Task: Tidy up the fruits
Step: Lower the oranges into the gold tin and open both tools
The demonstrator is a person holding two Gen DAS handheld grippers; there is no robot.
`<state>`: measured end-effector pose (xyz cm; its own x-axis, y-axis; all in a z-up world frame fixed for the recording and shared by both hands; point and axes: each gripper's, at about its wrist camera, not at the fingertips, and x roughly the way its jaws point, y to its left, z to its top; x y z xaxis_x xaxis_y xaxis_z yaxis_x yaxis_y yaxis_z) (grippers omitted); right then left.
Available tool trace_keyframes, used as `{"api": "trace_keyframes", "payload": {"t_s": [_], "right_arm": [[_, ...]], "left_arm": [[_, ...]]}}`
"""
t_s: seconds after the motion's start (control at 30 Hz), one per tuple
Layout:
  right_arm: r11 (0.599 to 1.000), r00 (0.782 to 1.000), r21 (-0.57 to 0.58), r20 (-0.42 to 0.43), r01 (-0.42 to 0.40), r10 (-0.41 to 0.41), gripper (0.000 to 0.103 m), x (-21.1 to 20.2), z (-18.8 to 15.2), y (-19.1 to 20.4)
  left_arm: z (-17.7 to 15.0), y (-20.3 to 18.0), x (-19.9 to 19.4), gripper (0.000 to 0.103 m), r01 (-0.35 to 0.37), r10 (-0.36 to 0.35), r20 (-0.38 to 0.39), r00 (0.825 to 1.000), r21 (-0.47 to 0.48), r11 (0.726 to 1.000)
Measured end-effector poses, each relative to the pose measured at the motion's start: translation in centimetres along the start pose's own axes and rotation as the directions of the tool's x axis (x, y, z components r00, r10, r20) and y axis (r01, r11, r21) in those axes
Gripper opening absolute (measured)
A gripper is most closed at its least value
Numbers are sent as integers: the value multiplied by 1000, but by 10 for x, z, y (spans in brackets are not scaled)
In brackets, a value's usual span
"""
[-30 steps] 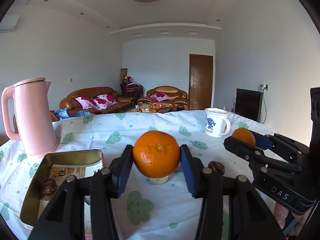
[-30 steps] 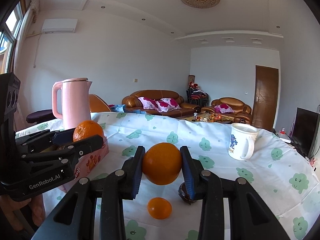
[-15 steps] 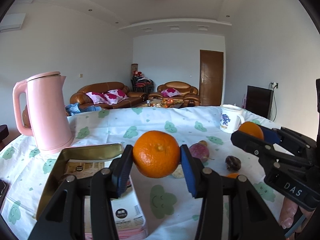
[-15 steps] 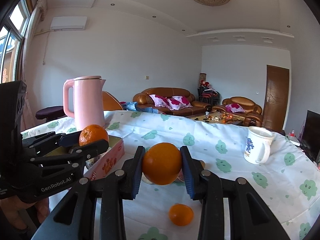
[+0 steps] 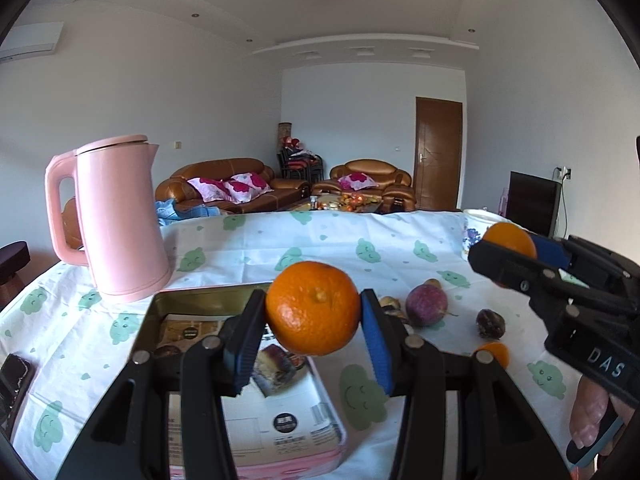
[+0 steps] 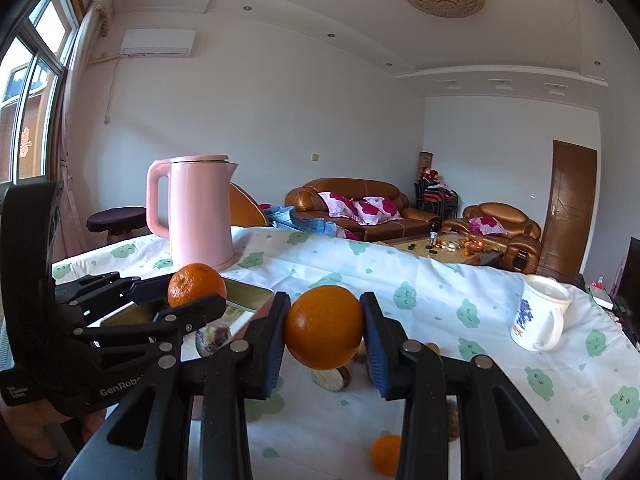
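Across the cloud-print tabletop, the open gold tin lies just below the left gripper, jaws clamped on a mandarin, nearer than the right gripper, clamped on an orange.

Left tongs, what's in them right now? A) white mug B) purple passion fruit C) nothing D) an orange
D: the left tongs are clamped on an orange, pads pressed against both its sides, held above the tin box.
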<state>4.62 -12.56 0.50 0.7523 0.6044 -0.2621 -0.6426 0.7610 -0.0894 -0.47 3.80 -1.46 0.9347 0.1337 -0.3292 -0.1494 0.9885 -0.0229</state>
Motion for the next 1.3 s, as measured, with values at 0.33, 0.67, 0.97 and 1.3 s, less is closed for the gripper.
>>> {"api": "trace_keyframes", "payload": {"t_s": [0.33, 0.67, 0.97, 1.3], "right_arm": [[998, 999, -39, 11, -46, 46, 38, 10, 13, 22], [995, 996, -44, 6, -94, 95, 38, 25, 21, 37], [990, 992, -59, -10, -128, 128, 38, 36, 22, 52], [984, 986, -69, -43, -166, 163, 38, 51, 20, 67]], "left_arm": [[0, 26, -3, 49, -45, 45, -8, 999, -23, 999], [1, 59, -10, 49, -114, 113, -20, 993, -53, 992], [0, 80, -9, 49, -154, 151, -46, 988, -67, 986], [-6, 92, -7, 49, -173, 167, -84, 982, -70, 982]]}}
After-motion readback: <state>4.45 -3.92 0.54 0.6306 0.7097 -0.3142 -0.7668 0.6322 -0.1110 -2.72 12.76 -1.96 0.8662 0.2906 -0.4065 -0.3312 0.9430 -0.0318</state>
